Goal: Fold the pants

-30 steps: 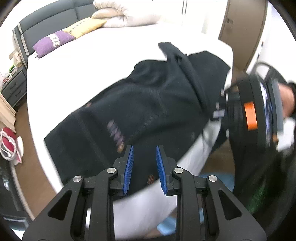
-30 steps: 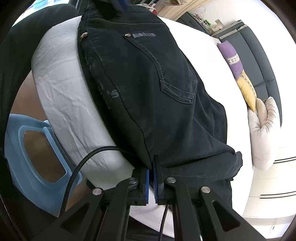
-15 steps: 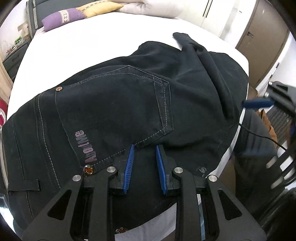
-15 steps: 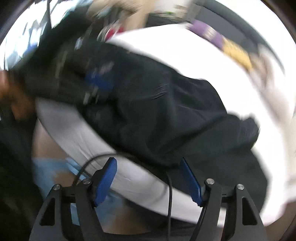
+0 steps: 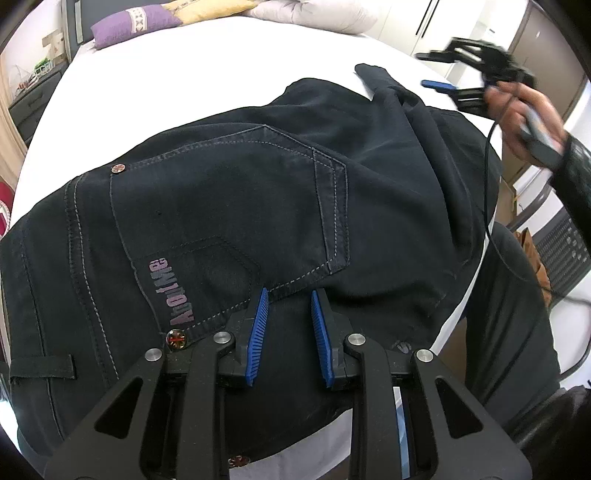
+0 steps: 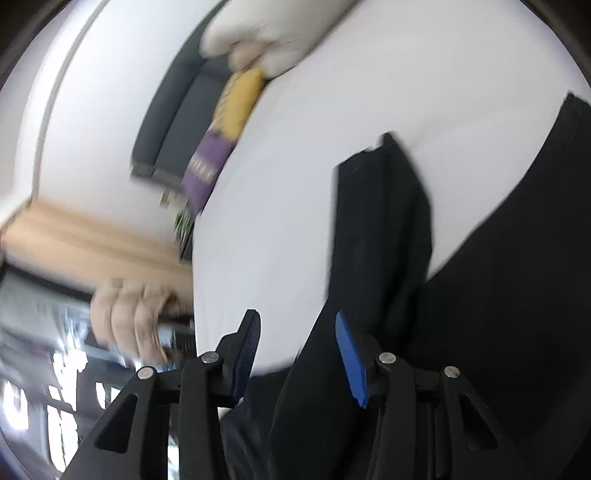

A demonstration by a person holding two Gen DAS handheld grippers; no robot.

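Since both of your grippers are empty right now, the main risk is what you grab next. Your left gripper (image 5: 287,309) sits partly open with nothing between its blue pads, hovering low over the pants (image 5: 258,206) just below the back pocket (image 5: 229,210). Your right gripper (image 6: 297,345) is spread wider, also holding nothing, up over the far end where a loose leg flap (image 6: 384,221) pokes out onto the bed (image 5: 207,70).

The pants are bunched on the near corner of the white bed, pocket side up, with part of the fabric lying right at the mattress edge. Tug from the wrong spot and I'd guess the whole bundle slides off toward the floor. That far end looks like several stacked layers, so a shallow pinch could catch only the top one and leave you with a crooked fold. The right view is blurry too, so aiming there is dicey. Watch the cable (image 5: 487,192) hanging from the right gripper, which could snag or drag cloth.

Containers: none that I can see, just pillows (image 5: 177,14) by the headboard.
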